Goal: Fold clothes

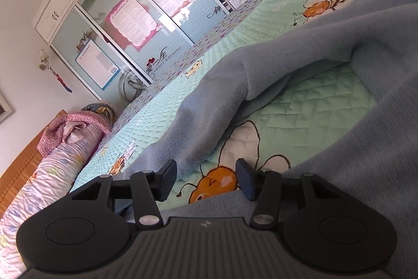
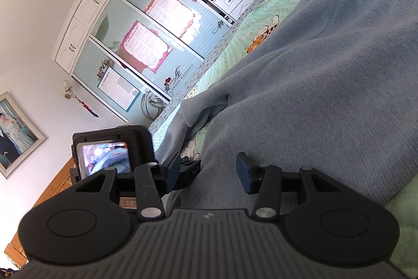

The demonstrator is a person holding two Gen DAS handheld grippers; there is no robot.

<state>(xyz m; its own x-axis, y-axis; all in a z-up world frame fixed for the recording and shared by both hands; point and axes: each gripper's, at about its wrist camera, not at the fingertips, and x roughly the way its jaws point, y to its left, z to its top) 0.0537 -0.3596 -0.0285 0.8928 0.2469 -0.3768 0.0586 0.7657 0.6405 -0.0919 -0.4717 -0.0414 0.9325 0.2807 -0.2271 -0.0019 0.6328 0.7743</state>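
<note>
**Blue knit, soft and limp, lies spread on the green quilt**

Blue fabric with a fine ribbed weave, a sweater (image 1: 274,69) by the look of it, is draped across a mint-green quilt (image 1: 326,101) printed with cartoon bees. It humps, sags and folds over itself, which suggests a thick, floppy cloth with no stiffness of its own: light enough to lift by one edge, but likely to stretch and trail if pulled from a single point. The surface looks matte and slightly fuzzy, so it should grip well between pads and not slide.

Seen from the left wrist, a narrow flap, perhaps a sleeve, runs toward the left gripper (image 1: 206,181), with bare quilt showing in a pocket between that flap and a larger mass of cloth to the right. The left jaws stand partly apart, with nothing pressed between them; only quilt and a bee print show in the gap.

In the right wrist view the right gripper (image 2: 207,174) is likewise half open, hovering low over the main body of the sweater (image 2: 300,96), whose cloth shows in the gap unpinched. The other tool's camera (image 2: 112,151) sits just to its left.

Best holds are probably hems or the flap's end, taken at two spread points so the cloth hangs flat.
</note>
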